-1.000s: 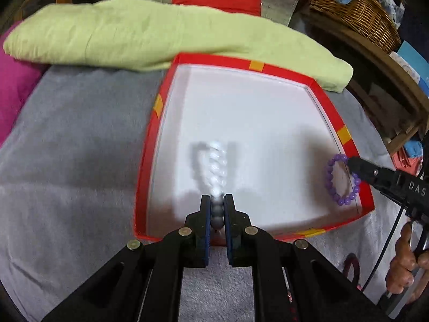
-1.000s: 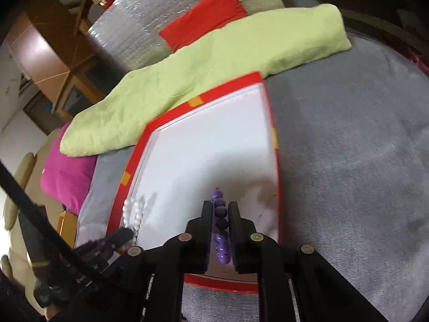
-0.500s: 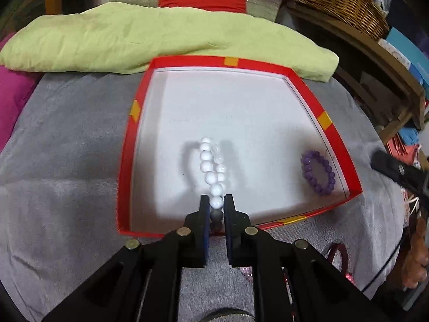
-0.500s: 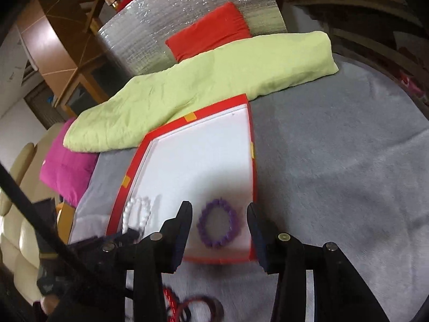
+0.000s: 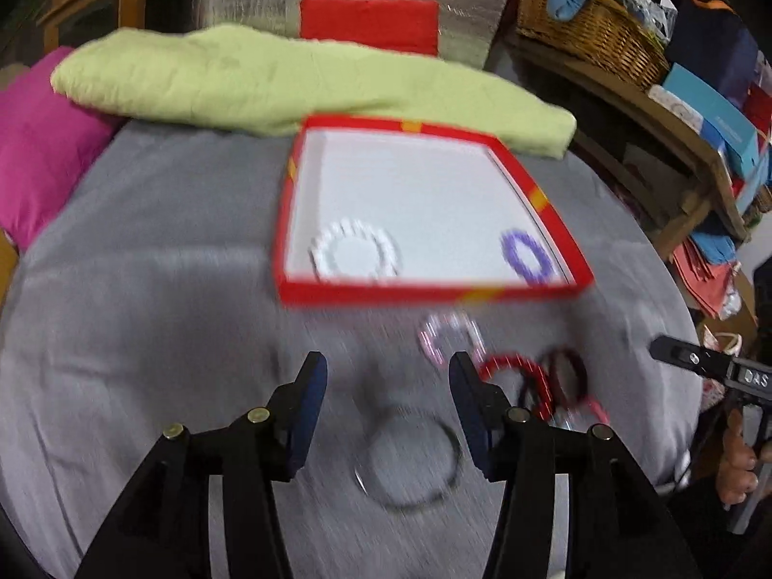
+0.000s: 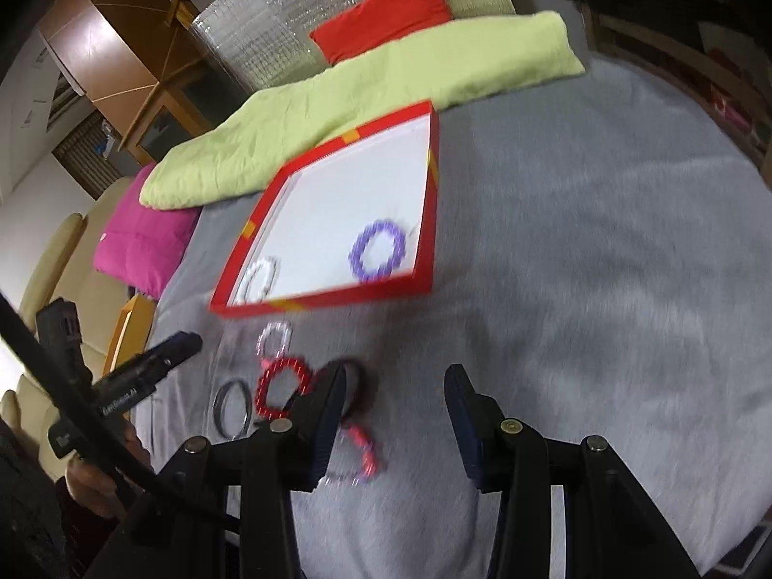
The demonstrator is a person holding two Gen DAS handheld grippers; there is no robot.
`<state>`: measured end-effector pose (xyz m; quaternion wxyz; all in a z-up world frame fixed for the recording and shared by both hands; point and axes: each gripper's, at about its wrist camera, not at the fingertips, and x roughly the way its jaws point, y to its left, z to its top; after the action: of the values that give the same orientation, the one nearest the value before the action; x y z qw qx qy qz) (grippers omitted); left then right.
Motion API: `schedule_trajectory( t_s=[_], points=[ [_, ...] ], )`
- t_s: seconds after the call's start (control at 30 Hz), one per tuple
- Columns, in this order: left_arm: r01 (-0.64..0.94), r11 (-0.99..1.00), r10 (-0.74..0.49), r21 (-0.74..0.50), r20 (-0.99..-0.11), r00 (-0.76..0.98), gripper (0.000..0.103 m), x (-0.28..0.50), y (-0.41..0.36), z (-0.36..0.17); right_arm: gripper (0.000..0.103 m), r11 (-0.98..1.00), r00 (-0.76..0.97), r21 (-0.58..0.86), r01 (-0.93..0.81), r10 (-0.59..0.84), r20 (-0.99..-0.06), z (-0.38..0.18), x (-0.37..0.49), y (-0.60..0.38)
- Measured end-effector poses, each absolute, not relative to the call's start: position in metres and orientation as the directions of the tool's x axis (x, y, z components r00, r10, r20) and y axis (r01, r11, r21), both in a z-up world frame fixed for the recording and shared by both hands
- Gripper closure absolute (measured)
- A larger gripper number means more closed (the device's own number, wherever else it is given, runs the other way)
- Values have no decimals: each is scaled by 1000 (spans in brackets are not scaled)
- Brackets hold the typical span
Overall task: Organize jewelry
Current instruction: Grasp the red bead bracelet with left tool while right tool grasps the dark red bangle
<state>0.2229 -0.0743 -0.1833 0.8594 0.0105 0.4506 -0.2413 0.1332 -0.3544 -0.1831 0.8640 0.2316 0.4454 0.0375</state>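
A red-rimmed box with a white floor lies on the grey cloth; it also shows in the right wrist view. Inside lie a white bead bracelet and a purple bead bracelet. In front of the box lie a pale pink bracelet, a red bead bracelet, a dark red bangle and a dark metal bangle. My left gripper is open and empty above the dark bangle. My right gripper is open and empty, right of the loose bracelets.
A light green cushion lies behind the box, a magenta cushion at the left. A wicker basket and boxes sit on a wooden shelf at the right. A pink and lilac bracelet lies by my right gripper's left finger.
Both grippers have let go of their bracelets, which now lie in the box. Both have opened wide and pulled back from the box over the loose bracelets.
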Motion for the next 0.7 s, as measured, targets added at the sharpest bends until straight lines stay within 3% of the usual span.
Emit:
schedule_trajectory(
  t_s=[0.27, 0.43, 0.5, 0.7],
  points=[
    [530, 807, -493, -260, -791, 363, 49, 206, -103, -200, 56, 923, 532, 370, 107, 261, -806, -205, 151, -321],
    [549, 785, -503, -286, -812, 296, 65, 215, -118, -212, 55, 930, 507, 345, 122, 241, -827, -216, 161, -319],
    [559, 771, -521, -304, -807, 279, 80, 218, -121, -212, 55, 934, 513, 339, 115, 236, -825, -215, 162, -318],
    [560, 774, -499, -296, -830, 250, 83, 222, -125, -224, 55, 949, 518, 304, 89, 216, -827, -218, 170, -308]
  ],
)
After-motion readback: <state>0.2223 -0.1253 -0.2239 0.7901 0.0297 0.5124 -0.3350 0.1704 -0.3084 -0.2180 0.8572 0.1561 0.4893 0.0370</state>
